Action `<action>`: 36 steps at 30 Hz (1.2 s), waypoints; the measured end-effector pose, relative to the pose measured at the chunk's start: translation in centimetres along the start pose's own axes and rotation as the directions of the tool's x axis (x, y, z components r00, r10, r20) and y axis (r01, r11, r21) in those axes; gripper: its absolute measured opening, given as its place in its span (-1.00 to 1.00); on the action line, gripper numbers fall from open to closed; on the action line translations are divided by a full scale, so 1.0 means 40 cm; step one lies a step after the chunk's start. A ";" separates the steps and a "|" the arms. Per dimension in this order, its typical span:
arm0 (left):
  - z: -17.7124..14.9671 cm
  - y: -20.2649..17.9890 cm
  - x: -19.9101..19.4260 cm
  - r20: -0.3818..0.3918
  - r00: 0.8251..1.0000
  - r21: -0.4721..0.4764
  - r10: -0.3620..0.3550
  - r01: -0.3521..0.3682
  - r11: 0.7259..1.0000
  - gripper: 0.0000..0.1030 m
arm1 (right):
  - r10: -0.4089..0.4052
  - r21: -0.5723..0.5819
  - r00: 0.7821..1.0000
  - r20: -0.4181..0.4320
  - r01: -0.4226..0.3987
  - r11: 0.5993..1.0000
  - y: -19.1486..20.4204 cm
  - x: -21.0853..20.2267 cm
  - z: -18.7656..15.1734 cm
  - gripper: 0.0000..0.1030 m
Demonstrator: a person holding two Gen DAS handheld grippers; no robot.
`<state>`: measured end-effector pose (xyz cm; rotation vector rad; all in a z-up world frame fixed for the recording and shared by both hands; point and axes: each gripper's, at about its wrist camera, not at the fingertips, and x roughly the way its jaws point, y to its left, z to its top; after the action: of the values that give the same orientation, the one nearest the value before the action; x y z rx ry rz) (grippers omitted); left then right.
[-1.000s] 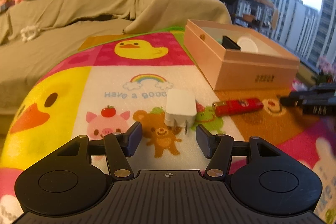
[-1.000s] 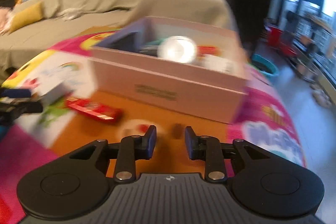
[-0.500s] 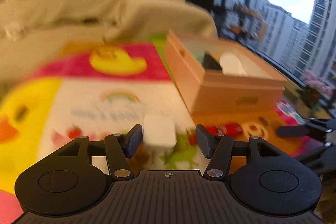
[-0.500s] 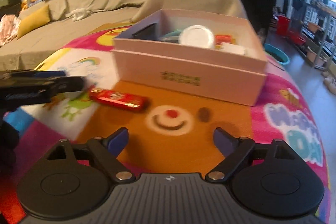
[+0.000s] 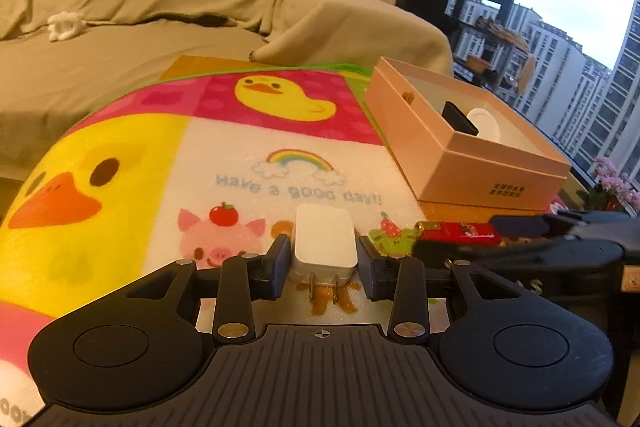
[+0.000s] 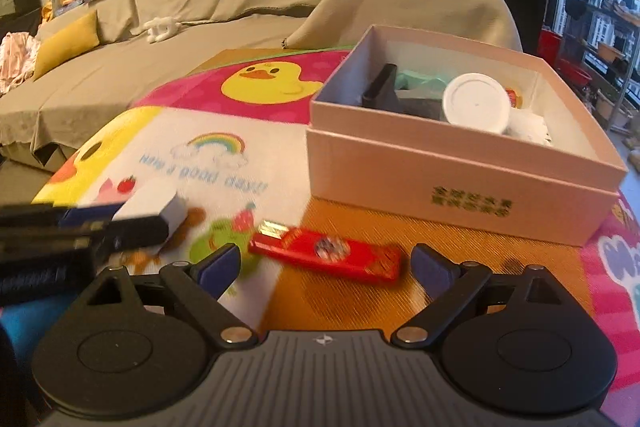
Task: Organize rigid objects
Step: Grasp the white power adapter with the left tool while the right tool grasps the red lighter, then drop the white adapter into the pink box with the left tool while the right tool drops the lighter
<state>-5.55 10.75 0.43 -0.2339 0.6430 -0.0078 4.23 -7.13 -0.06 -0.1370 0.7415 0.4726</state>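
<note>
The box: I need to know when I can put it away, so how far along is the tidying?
Done: the box already holds a white lid and dark items. In hand: the left gripper has just been closing its jaws around the charger, a small gap remaining; the right gripper has just opened around the lighter. Left: both into the box.

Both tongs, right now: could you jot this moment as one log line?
left tongs: closing around white charger, small gaps left | right tongs: open, astride red lighter | pink box: part filled
</note>
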 end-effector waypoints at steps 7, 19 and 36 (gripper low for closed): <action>0.002 -0.036 0.019 0.001 0.998 0.097 0.063 -0.063 0.993 -0.23 | 0.025 -0.044 1.000 -0.008 -0.025 0.999 0.002 -0.025 -0.010 0.63; 0.068 -0.124 -0.023 0.015 0.993 0.164 -0.113 0.109 0.980 -0.28 | -0.021 -0.098 0.985 0.170 0.038 0.994 -0.171 -0.283 -0.087 0.63; 0.416 -0.295 0.201 0.136 0.977 0.124 -0.164 0.148 0.981 -0.28 | -0.067 0.111 0.978 0.198 0.046 0.993 -0.353 -0.285 -0.142 0.63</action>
<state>11.55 2.19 11.13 -0.1728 0.4759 -0.1767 -0.05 -25.44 2.89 -0.0103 0.5611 0.3857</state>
